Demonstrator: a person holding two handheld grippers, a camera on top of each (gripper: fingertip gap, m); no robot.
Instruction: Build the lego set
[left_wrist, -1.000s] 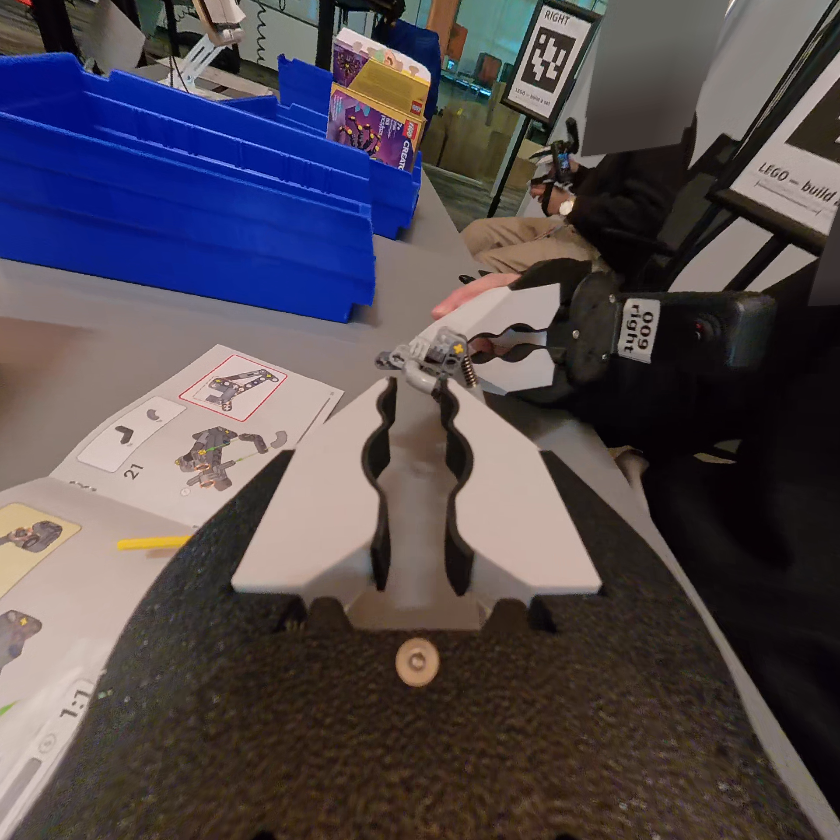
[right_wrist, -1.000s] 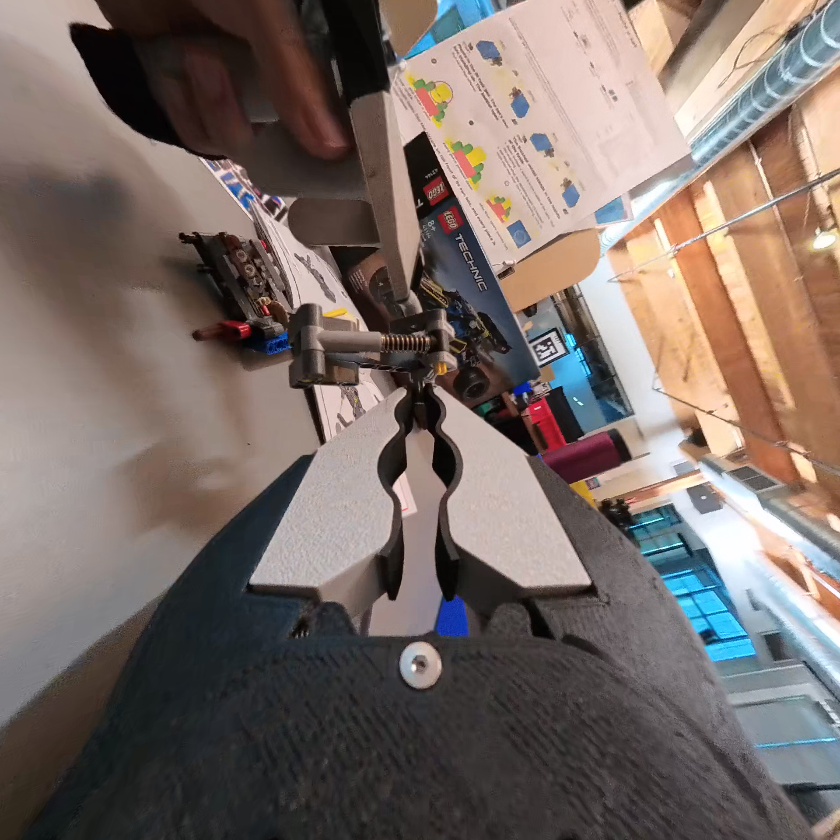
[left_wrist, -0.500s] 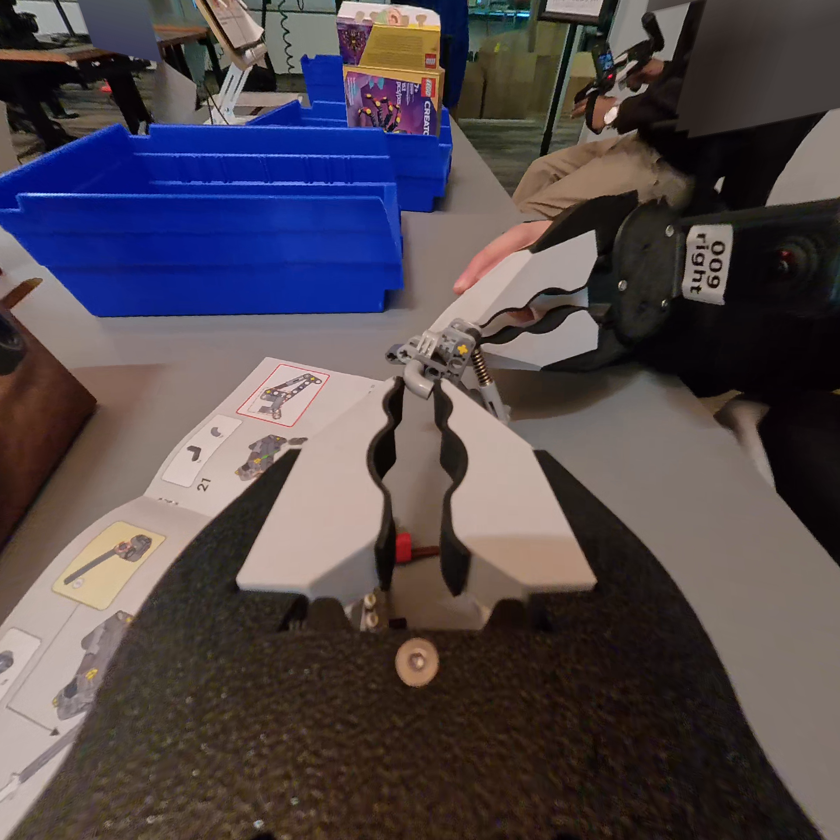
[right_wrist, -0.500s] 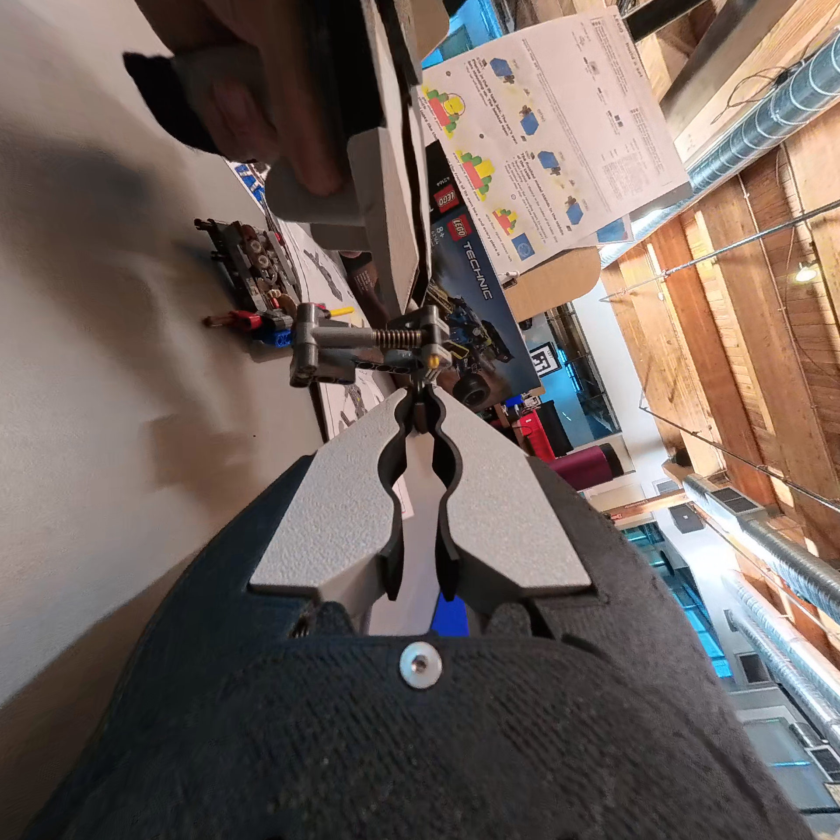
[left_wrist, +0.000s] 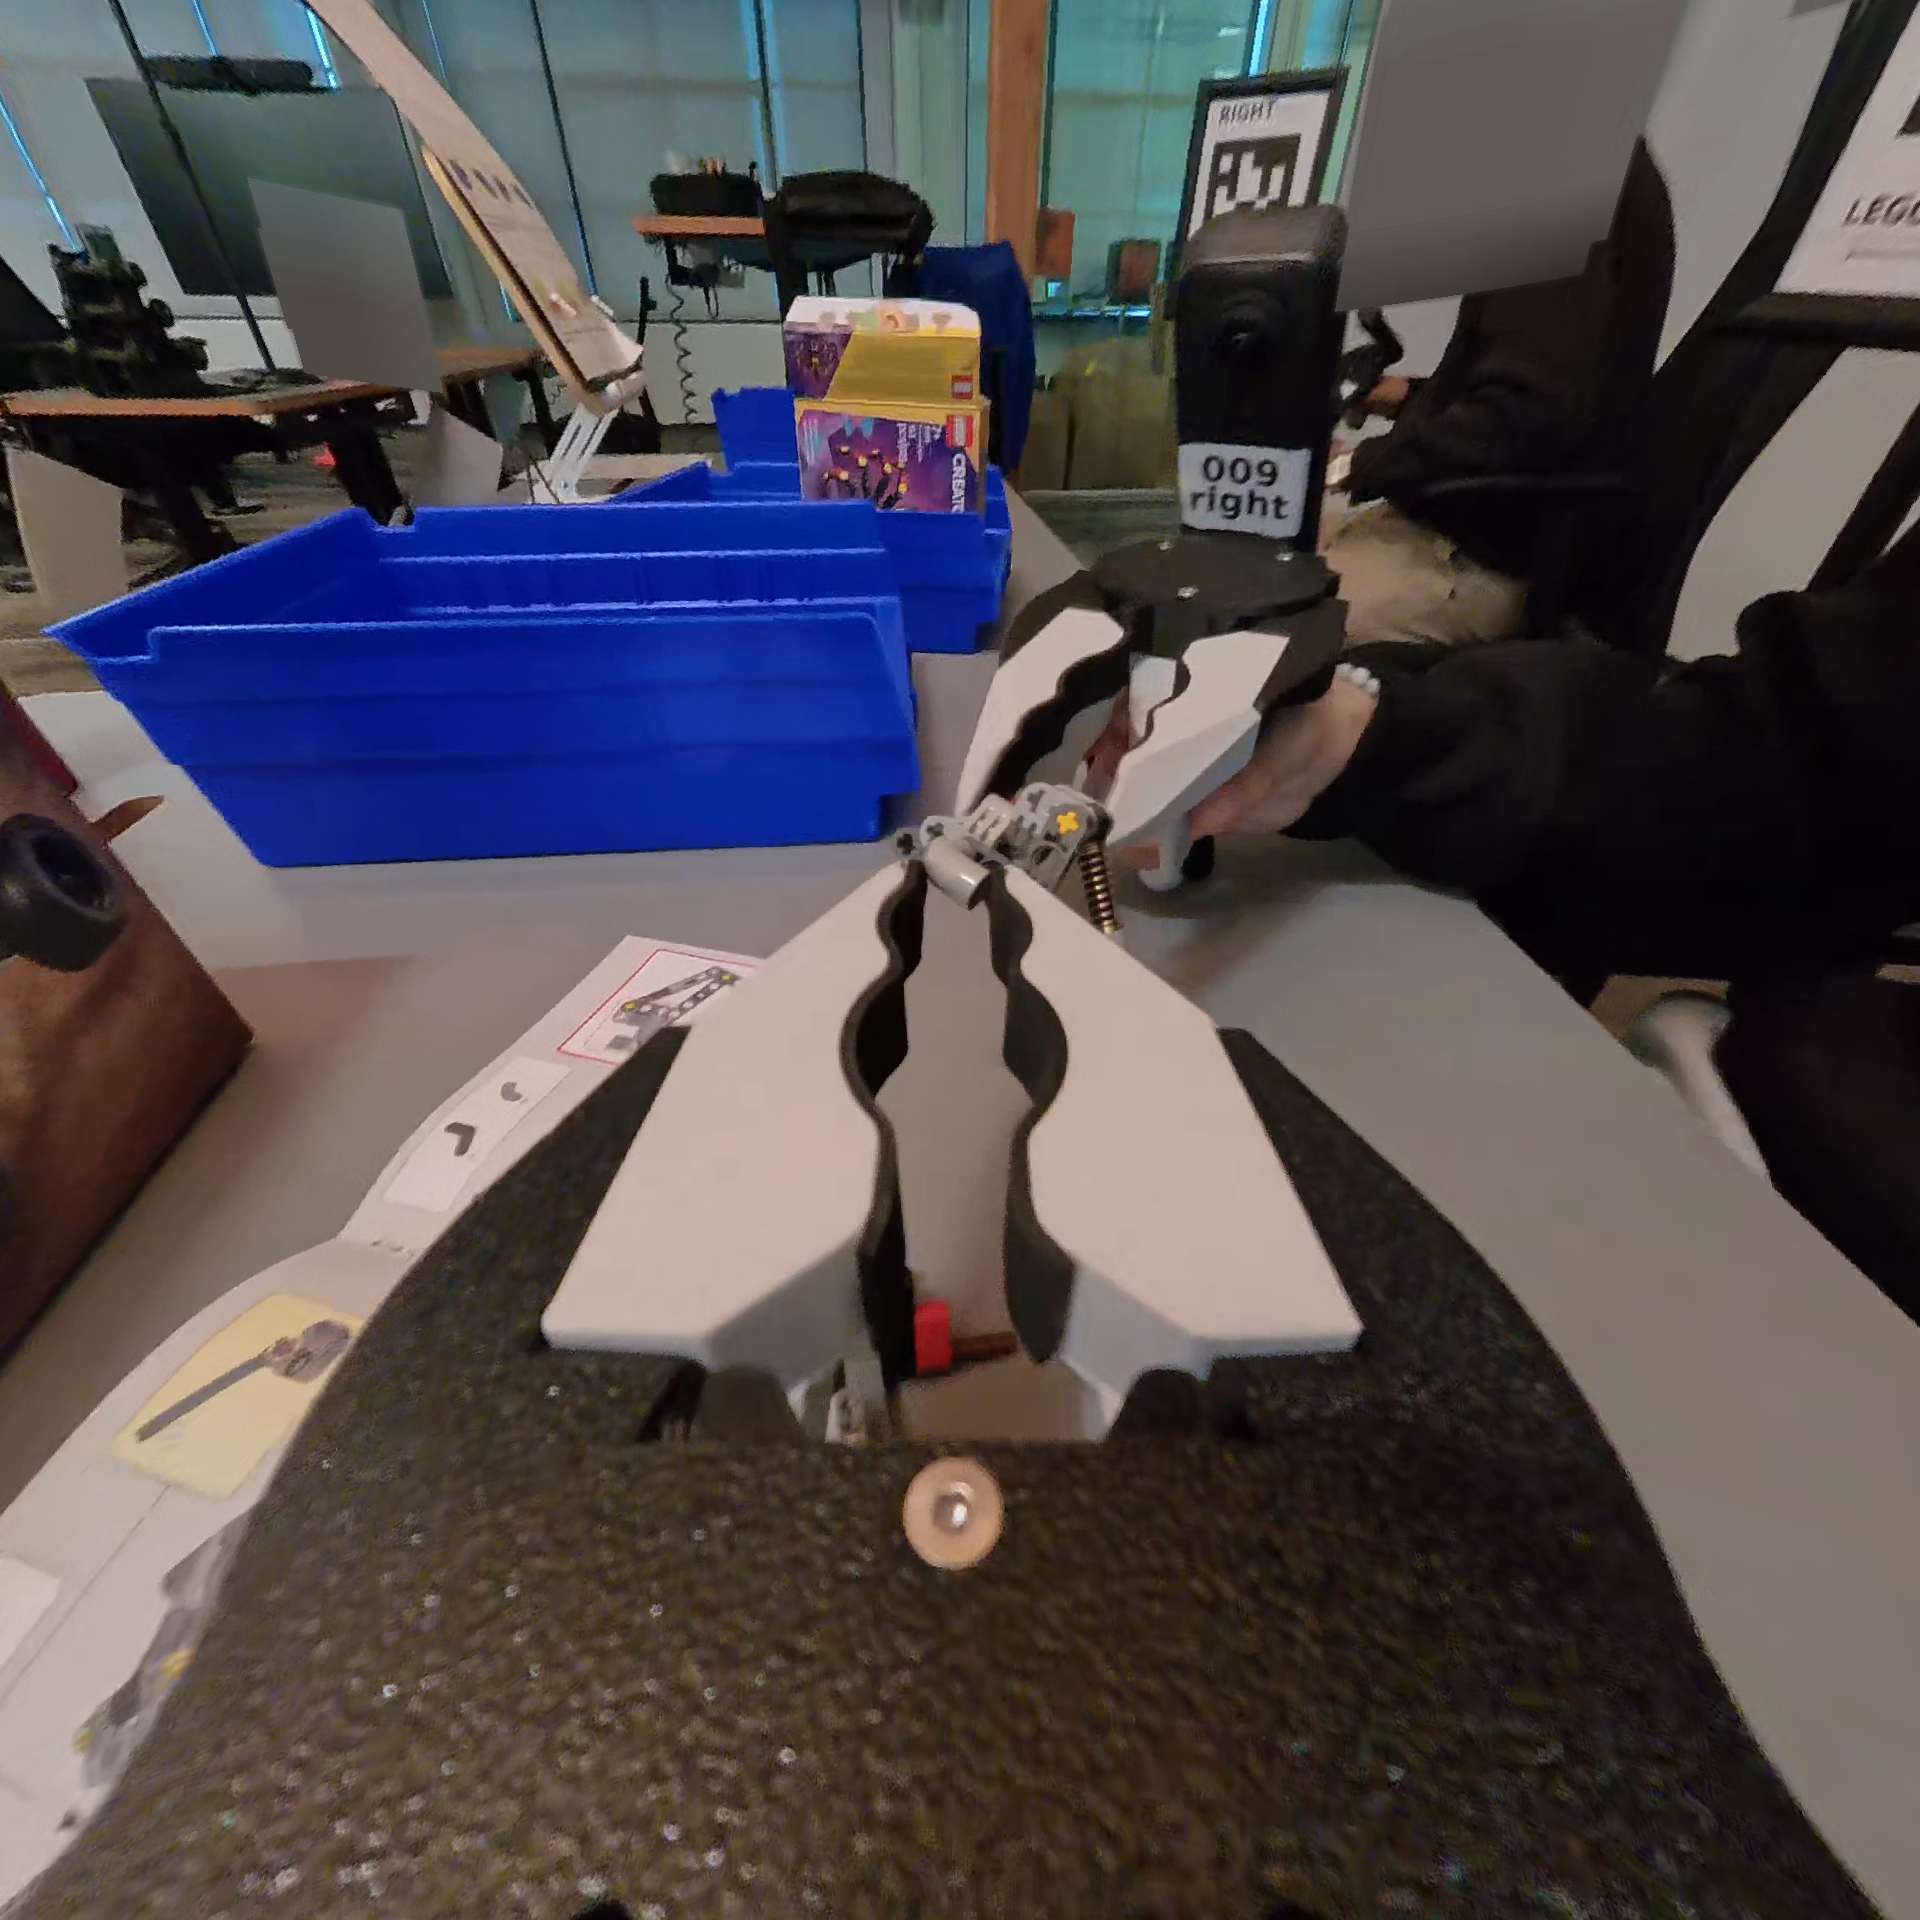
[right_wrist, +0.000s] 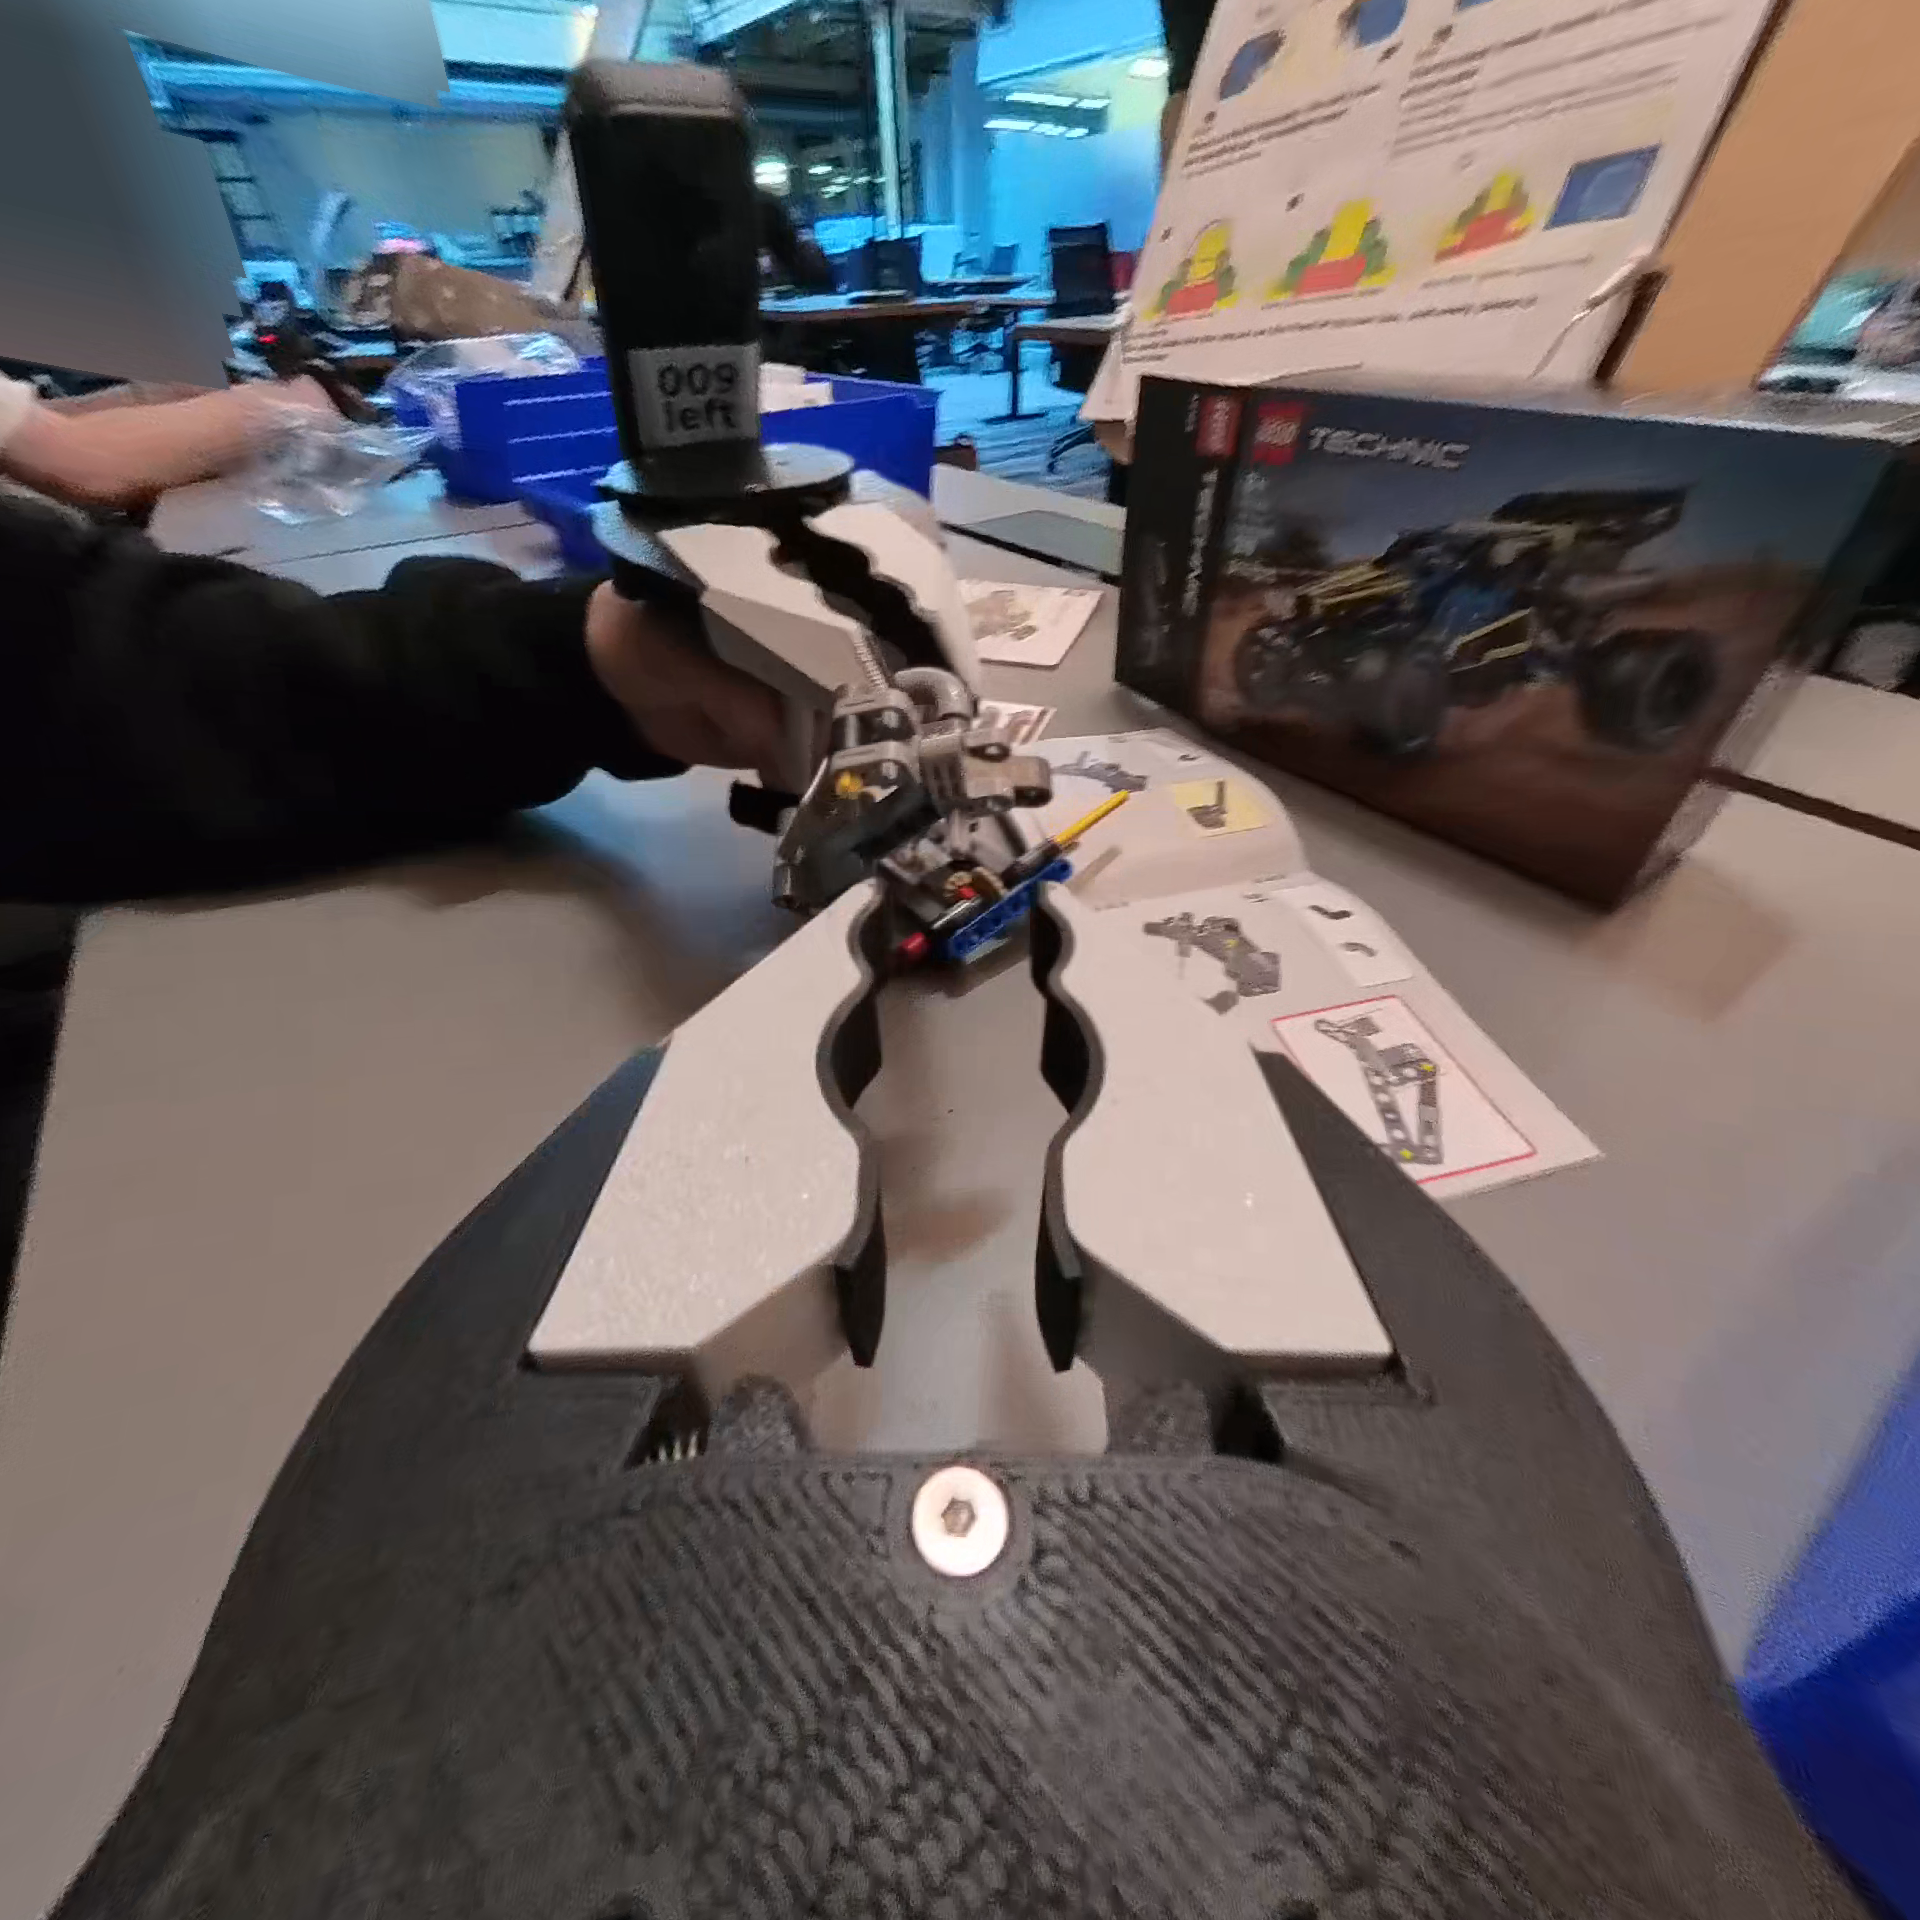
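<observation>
Pinching grey shock-absorber assembly (left_wrist: 1023, 847), spring end slanting down-right: left gripper (left_wrist: 954, 894).

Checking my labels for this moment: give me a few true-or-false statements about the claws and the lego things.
1. The left claw grips the grey assembly. True.
2. The right claw is shut. False: its fingers stand apart.
3. The booklet lies open on the table. True.
4. The dark box lies flat on the booklet. False: it stands on the table, past the booklet.
</observation>
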